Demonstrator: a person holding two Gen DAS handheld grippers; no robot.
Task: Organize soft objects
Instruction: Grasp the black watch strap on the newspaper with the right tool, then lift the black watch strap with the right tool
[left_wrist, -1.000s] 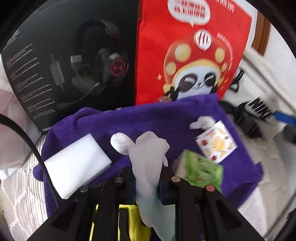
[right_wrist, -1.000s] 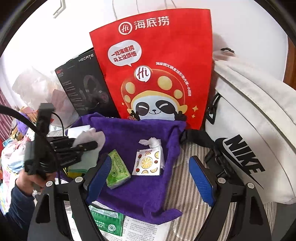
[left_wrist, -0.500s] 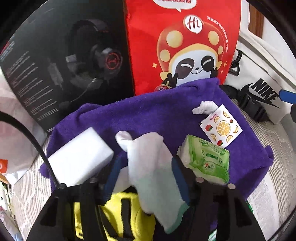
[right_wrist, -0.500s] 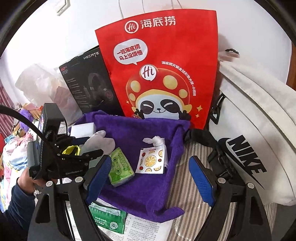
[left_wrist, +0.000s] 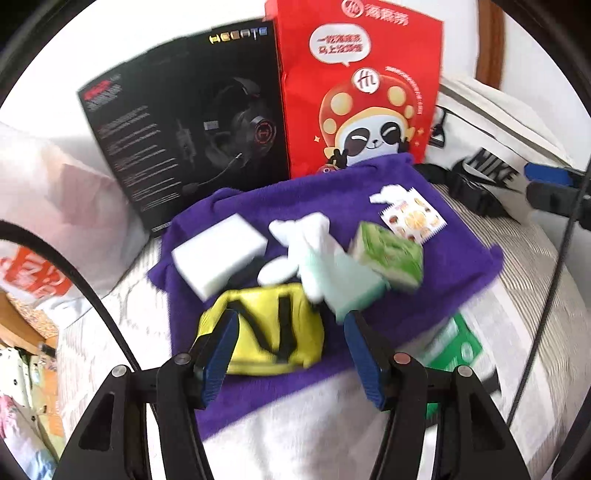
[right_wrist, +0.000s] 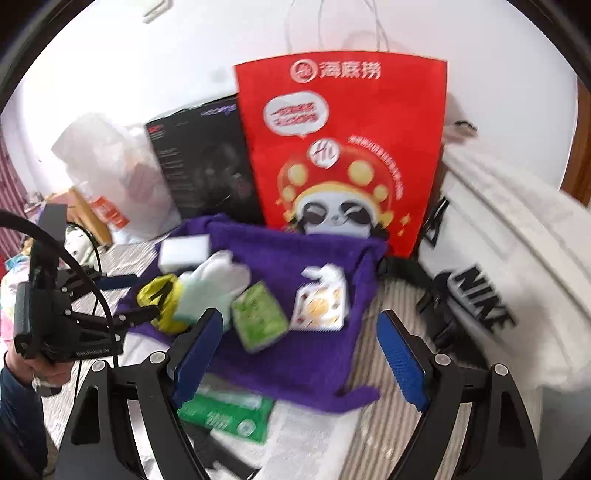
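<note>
A white glove is laid on the purple towel, between white sponge and green packet. Left gripper and right gripper are held apart, empty.

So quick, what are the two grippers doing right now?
Left gripper: open, holding nothing; the white glove lies on the purple towel.
Right gripper: open, holding nothing.

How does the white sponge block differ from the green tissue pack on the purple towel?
The sponge block is plain white with no print; the tissue pack is green with printed wrapping. The sponge lies at the towel's left side beside the glove, the pack right of the glove. Both are boxy and rest untouched on the towel.
</note>
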